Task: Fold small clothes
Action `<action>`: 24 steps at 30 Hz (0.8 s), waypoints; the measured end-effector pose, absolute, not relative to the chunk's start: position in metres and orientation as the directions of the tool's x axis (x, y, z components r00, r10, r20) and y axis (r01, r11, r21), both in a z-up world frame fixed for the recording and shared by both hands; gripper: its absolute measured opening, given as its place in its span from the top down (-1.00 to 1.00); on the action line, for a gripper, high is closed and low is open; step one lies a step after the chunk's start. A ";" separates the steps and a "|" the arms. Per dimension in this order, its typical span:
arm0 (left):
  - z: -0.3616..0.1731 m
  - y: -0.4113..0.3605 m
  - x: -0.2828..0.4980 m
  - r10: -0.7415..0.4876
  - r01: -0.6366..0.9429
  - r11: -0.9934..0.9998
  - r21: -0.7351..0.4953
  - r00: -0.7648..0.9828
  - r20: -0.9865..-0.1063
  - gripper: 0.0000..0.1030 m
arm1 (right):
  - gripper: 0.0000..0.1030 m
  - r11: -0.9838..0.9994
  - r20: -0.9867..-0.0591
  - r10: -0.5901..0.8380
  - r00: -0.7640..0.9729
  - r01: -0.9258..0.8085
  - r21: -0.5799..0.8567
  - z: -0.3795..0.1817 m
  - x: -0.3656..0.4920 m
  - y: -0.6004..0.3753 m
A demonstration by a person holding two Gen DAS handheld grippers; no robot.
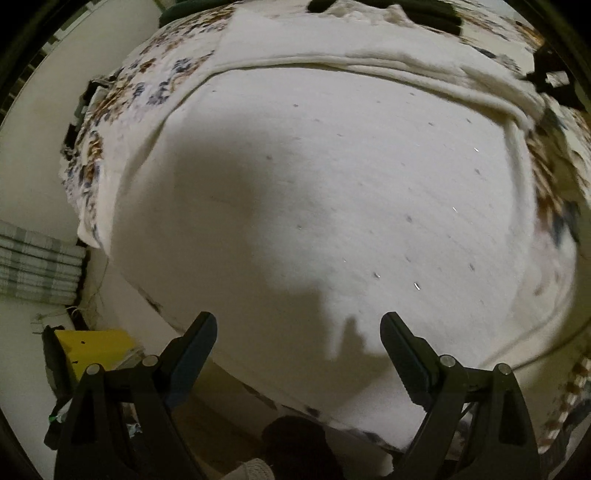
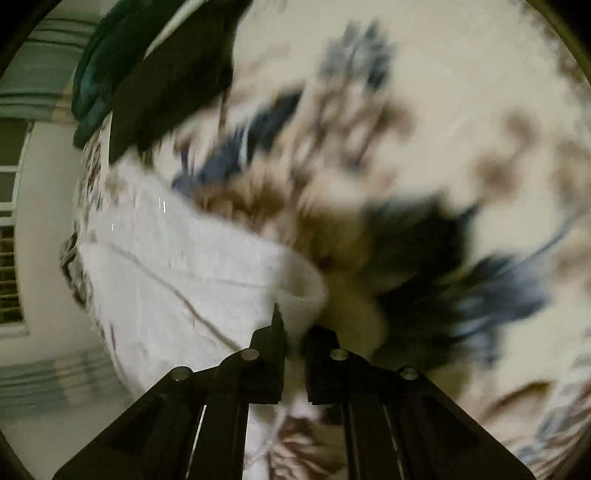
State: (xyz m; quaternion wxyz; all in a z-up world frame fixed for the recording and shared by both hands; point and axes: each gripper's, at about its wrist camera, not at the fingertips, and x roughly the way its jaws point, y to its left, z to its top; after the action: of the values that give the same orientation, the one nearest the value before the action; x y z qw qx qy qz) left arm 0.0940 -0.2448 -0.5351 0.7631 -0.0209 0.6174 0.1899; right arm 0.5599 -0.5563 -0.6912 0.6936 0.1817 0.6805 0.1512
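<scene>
A white knit garment (image 1: 332, 192) lies spread flat on a floral-print sheet (image 1: 122, 96), with a folded band along its far edge. My left gripper (image 1: 298, 328) is open and empty, hovering over the garment's near edge. In the right wrist view my right gripper (image 2: 295, 325) is shut on a corner hem of the white garment (image 2: 177, 273) and holds it over the blurred floral sheet (image 2: 461, 122).
Dark clothes (image 2: 159, 74) lie at the far end of the sheet, also in the left wrist view (image 1: 424, 11). A yellow box (image 1: 92, 347) and a striped cloth (image 1: 37, 262) sit on the floor at left. The bed edge runs along the left.
</scene>
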 end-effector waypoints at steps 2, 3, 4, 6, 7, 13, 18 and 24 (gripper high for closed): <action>-0.536 -0.254 0.092 0.252 -0.297 0.935 0.195 0.168 -0.953 -0.76 | 0.89 0.899 -0.901 0.430 0.055 0.065 0.433 -0.685 0.575 -0.573; -0.538 -0.259 0.091 0.244 -0.284 0.940 0.190 0.167 -0.955 -0.76 | 0.89 0.900 -0.904 0.424 0.051 0.083 0.427 -0.687 0.580 -0.577; -0.539 -0.264 0.089 0.239 -0.278 0.942 0.187 0.167 -0.957 -0.76 | 0.89 0.901 -0.904 0.428 0.010 0.071 0.427 -0.695 0.584 -0.572; -0.542 -0.272 0.088 0.227 -0.258 0.949 0.181 0.163 -0.960 -0.76 | 0.88 0.915 -0.916 0.402 -0.016 0.048 0.401 -0.700 0.582 -0.562; -0.542 -0.275 0.087 0.221 -0.250 0.952 0.176 0.165 -0.961 -0.76 | 0.84 0.913 -0.913 0.406 -0.024 0.047 0.405 -0.701 0.583 -0.558; -0.552 -0.310 0.075 0.143 -0.139 0.983 0.120 0.170 -0.975 -0.76 | 0.02 0.887 -0.881 0.461 -0.108 0.057 0.458 -0.698 0.560 -0.569; -0.580 -0.352 0.071 0.118 -0.018 0.993 0.117 0.147 -0.982 -0.76 | -0.05 0.873 -0.855 0.488 -0.176 0.091 0.480 -0.698 0.518 -0.611; -0.610 -0.370 0.084 0.146 0.040 0.987 0.153 0.155 -0.977 -0.36 | -0.10 0.829 -0.810 0.559 -0.179 0.142 0.541 -0.712 0.497 -0.646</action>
State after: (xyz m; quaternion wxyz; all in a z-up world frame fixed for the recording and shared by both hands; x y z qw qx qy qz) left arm 0.0839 -0.3704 -0.6098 0.7567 0.0716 0.6489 0.0347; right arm 0.4970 -0.6459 -0.7124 0.5963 0.2343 0.7477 0.1749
